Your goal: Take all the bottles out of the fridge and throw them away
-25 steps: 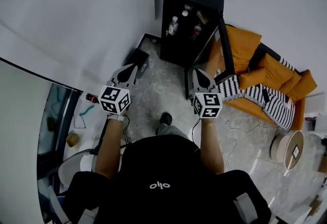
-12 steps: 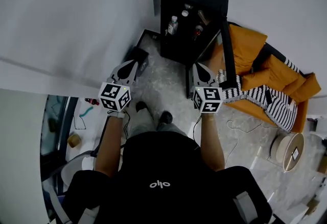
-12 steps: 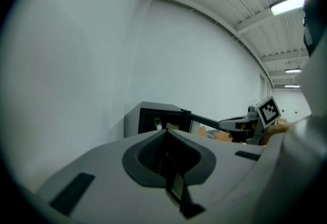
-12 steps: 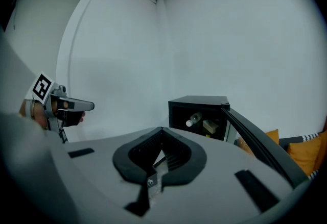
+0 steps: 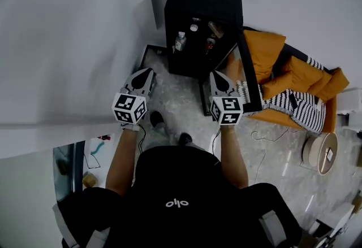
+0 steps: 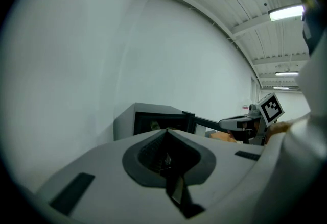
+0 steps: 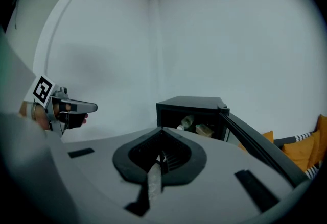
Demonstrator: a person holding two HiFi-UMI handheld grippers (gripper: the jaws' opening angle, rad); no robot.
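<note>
A small black fridge (image 5: 199, 14) stands on the floor against the white wall, its door (image 5: 247, 74) swung open to the right. Several bottles lie and stand on its shelves, among them a clear one (image 5: 180, 41) and a red-labelled one (image 5: 210, 43). My left gripper (image 5: 146, 74) and right gripper (image 5: 218, 76) are held side by side in front of the fridge, apart from it, both shut and empty. The right gripper view shows the fridge (image 7: 191, 109) with bottles (image 7: 187, 122) beyond the shut right gripper (image 7: 162, 131). In the left gripper view, the left gripper (image 6: 166, 131) points at the fridge (image 6: 152, 121).
An orange sofa (image 5: 283, 66) with a striped blanket (image 5: 297, 107) stands right of the fridge door. A black box (image 5: 148, 56) sits on the floor left of the fridge. A round stool (image 5: 320, 153) and cables (image 5: 264, 140) lie further right. The person's feet (image 5: 158, 120) are below the grippers.
The person has stepped toward the fridge, and both shut grippers have moved forward with them. The fridge now lies nearer and more centred ahead of the grippers.
</note>
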